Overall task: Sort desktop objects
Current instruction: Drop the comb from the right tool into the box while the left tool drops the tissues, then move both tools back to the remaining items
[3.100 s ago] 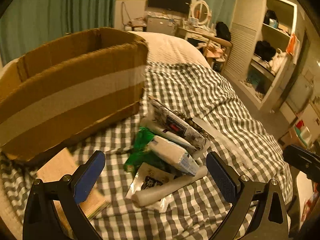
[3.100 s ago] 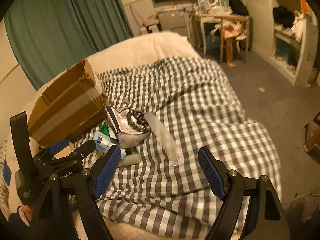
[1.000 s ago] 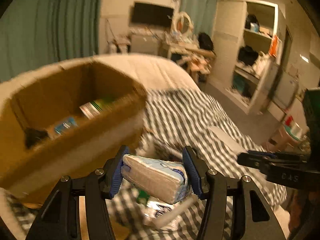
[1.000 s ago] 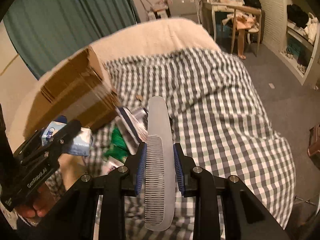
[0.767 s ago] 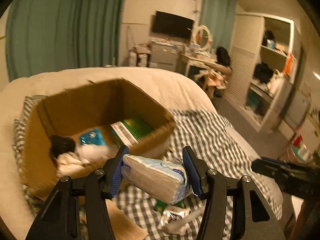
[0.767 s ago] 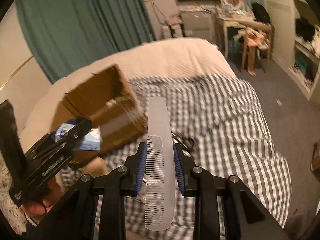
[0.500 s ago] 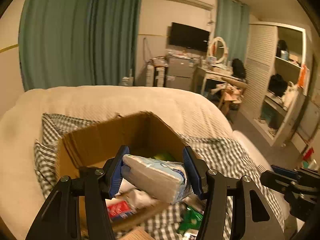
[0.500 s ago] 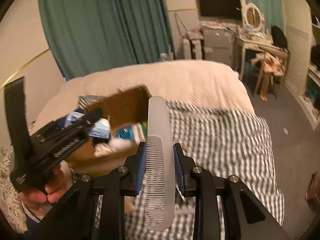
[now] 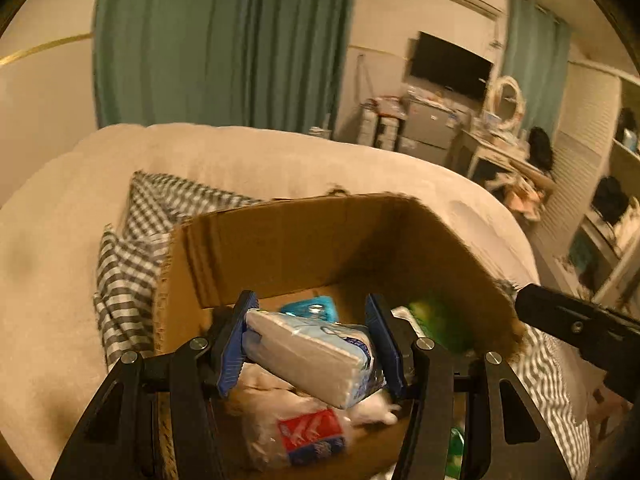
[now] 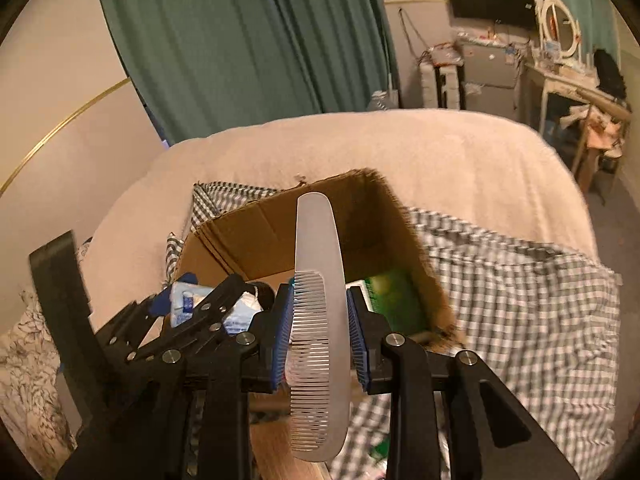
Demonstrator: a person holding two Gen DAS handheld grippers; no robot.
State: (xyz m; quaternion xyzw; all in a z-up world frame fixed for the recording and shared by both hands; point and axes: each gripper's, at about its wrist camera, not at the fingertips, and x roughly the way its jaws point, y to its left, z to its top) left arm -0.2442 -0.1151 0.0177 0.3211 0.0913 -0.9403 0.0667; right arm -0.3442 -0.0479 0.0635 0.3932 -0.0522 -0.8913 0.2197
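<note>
The left gripper (image 9: 310, 344) is clenched on a tissue pack (image 9: 316, 350), its blue pads (image 9: 236, 340) pressing the pack's two ends; the pack sits tilted, its right end lower than its left. The gripper and pack are positioned over the open top of a cardboard box (image 9: 280, 236) that stands on a bed (image 9: 48, 288). Inside the box, below the pack, lie a white plastic bag with a red and blue label (image 9: 308, 432), a teal packet (image 9: 312, 308) near the back wall and a green packet (image 9: 438, 320) at the right side. A grey-and-white checked cloth (image 9: 124, 256) lies bunched against the box's left wall. The right gripper (image 10: 320, 332) is clenched on a pale grey comb (image 10: 320, 320), the jaws bearing on both flat faces near the comb's mid-length. The comb points forward along the fingers, teeth facing left, its plain rounded handle extending over the box opening in the right wrist view. In that view the left gripper appears at lower left beside the right gripper, with the tissue pack visible between its fingers, and the checked cloth spreads over the bed to the right of the box. Green curtains (image 10: 248, 40) hang behind the bed.
</note>
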